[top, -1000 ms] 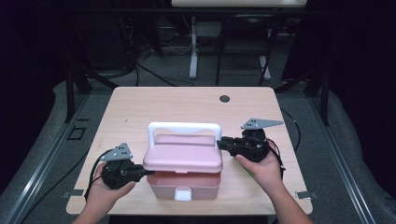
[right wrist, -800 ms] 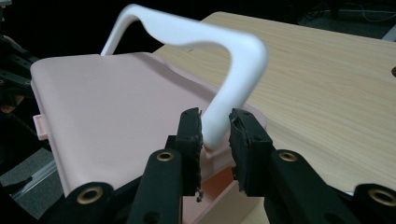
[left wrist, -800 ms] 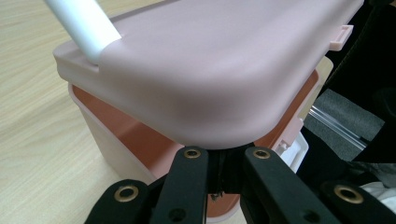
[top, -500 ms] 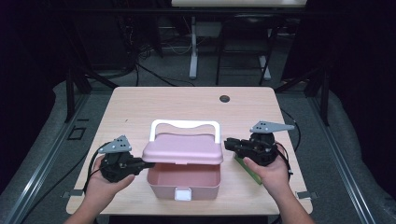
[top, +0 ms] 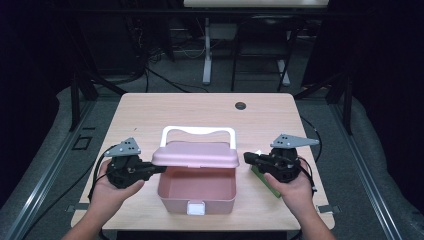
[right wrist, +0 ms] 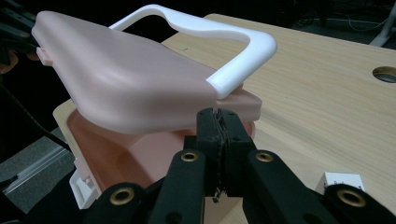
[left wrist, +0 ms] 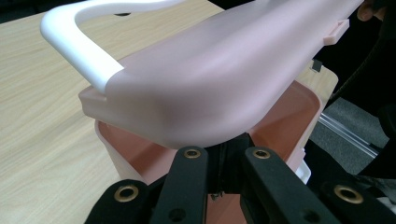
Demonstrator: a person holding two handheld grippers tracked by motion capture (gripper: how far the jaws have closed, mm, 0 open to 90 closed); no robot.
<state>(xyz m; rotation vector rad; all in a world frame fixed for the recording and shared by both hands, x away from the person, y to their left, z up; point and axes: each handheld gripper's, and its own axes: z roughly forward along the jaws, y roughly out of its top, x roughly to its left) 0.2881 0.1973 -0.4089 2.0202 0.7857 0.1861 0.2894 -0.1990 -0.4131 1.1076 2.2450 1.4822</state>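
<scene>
Pink box [top: 197, 190] sat at the tabletop's near edge, its lid [top: 196, 154] partly raised and resting on the left gripper [top: 159, 169], whose jaws were clenched beneath it. We had the right gripper [top: 248, 158] empty, jaws just closed, beside the box. Fully opening remained. Box contents hidden; green item [top: 265, 180] behind the right gripper unclear.

One pink box [top: 197, 192] stands on the one table [top: 150, 112], near the front edge. It has one pink lid [top: 196, 154], one white handle [top: 198, 132] at the far side and one white latch [top: 195, 208] at the near side. Two grippers flank it: the left gripper [top: 156, 169] and the right gripper [top: 248, 158]. One green thing [top: 263, 180] lies at the right. One round hole [top: 241, 105] sits far on the table.
</scene>
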